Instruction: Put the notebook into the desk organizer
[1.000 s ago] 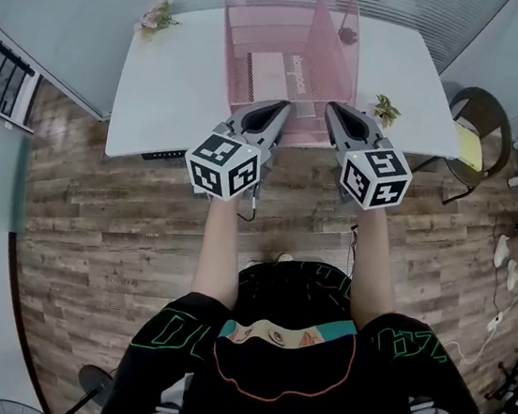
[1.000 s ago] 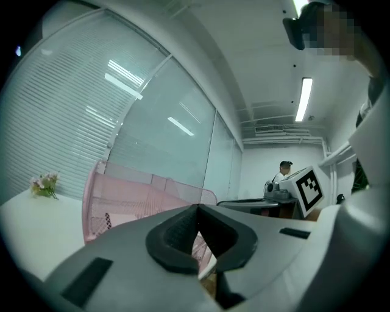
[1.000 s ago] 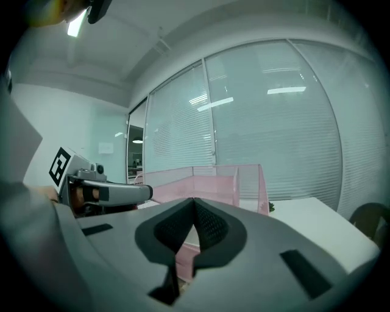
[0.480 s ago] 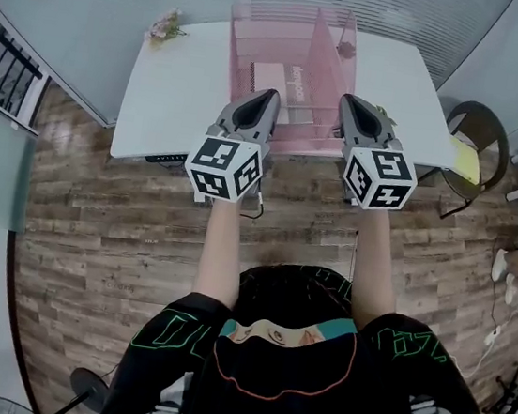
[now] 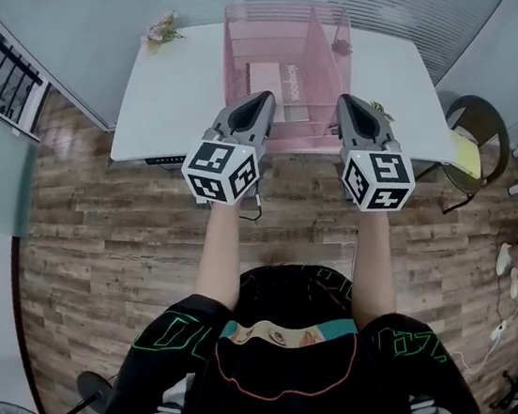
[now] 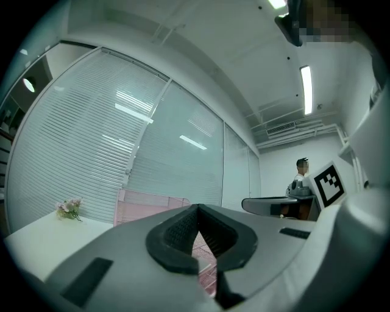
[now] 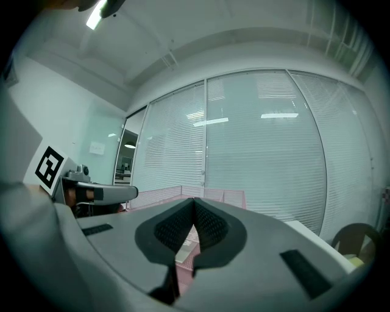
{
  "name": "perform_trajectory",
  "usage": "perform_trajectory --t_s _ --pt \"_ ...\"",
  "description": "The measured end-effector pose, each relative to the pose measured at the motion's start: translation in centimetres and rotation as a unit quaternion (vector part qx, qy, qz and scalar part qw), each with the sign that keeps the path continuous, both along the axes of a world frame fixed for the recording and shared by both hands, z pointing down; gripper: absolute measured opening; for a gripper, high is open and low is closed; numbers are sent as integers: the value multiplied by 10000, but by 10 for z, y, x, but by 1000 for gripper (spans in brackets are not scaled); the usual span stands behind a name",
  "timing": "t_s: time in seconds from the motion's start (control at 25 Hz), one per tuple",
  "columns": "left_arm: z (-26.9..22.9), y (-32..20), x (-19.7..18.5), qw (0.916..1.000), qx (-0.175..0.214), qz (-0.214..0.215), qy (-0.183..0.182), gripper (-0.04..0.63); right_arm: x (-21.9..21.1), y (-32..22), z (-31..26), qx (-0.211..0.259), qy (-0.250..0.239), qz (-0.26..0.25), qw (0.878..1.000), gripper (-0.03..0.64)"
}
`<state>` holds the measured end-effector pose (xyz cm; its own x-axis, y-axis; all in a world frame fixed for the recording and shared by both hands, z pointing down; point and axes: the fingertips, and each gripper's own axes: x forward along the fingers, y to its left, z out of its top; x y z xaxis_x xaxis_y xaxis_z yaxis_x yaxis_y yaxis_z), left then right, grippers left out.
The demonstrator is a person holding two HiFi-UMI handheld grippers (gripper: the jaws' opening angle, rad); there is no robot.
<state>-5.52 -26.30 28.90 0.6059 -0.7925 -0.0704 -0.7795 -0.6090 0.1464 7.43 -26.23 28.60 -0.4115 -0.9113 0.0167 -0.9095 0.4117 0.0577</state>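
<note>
A pink mesh desk organizer (image 5: pixel 309 58) stands at the middle of the white table (image 5: pixel 174 96). A pale pink notebook (image 5: pixel 277 83) lies inside its left compartment. My left gripper (image 5: pixel 266 96) and right gripper (image 5: pixel 343 100) hover side by side over the table's near edge, just short of the organizer. Both are shut with nothing between the jaws. In the left gripper view the closed left gripper (image 6: pixel 196 208) points at the organizer (image 6: pixel 146 204). The right gripper view has the closed right gripper (image 7: pixel 194 200) in front of the organizer (image 7: pixel 183 194).
A small flower bunch (image 5: pixel 162 26) sits at the table's far left corner and a little plant (image 5: pixel 384 109) at its right. A chair (image 5: pixel 476 126) stands right of the table. A person (image 6: pixel 300 177) stands far off. Blinds cover the glass wall behind.
Both grippers have turned from pointing inward at each other to pointing more straight ahead, a little wider apart. They stay shut and empty.
</note>
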Motion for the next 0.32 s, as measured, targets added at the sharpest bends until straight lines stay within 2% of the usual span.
perform_trajectory --t_s 0.32 --pt "3 2 8 10000 -21 83 30 -5 7 4 -2 89 22 25 10000 3"
